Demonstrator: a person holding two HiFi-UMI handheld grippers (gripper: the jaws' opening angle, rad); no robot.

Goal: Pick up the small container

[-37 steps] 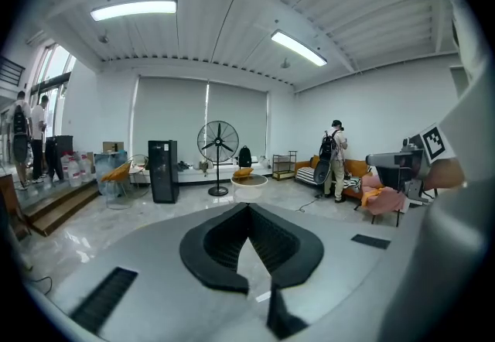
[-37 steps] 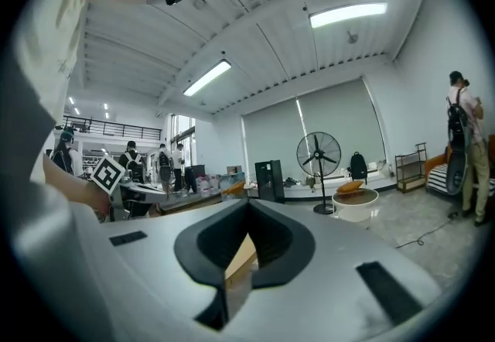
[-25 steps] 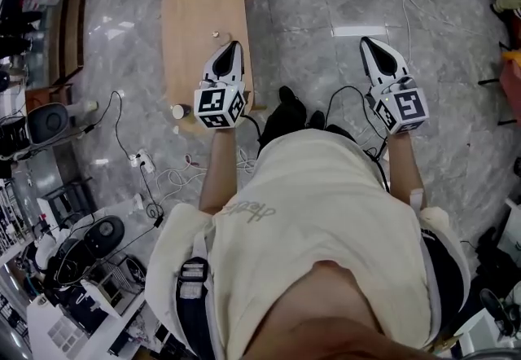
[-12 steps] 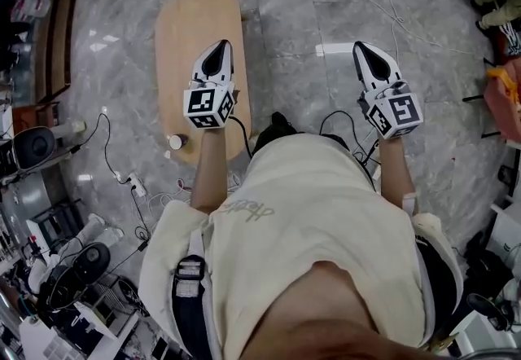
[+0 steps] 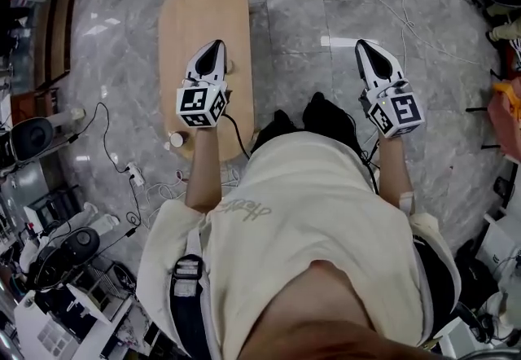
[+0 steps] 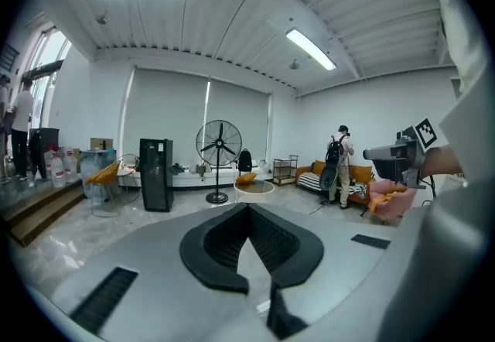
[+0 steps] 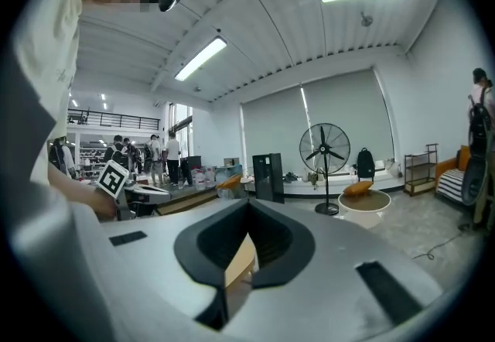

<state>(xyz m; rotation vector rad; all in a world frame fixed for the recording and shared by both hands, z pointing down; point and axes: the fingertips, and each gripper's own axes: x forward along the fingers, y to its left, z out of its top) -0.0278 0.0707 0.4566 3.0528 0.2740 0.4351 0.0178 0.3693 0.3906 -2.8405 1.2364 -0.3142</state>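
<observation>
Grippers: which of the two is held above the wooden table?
The left gripper: it is over the table, while the right gripper is over the floor.

Left gripper [image 6: 248, 209] jaws together, nothing btwn, aimed at standing fan [image 6: 218, 145] w/ black cabinet [image 6: 155, 175] nearby.

Your head camera is looking steeply down from well above both grippers, taking in the table [image 5: 195, 16] under the left gripper [image 5: 213, 53] and the floor [image 5: 309, 0] under the right gripper [image 5: 366, 49]. Each gripper camera is looking level along its jaws, across the room. Both are sharing the far fan [image 6: 217, 148].
</observation>
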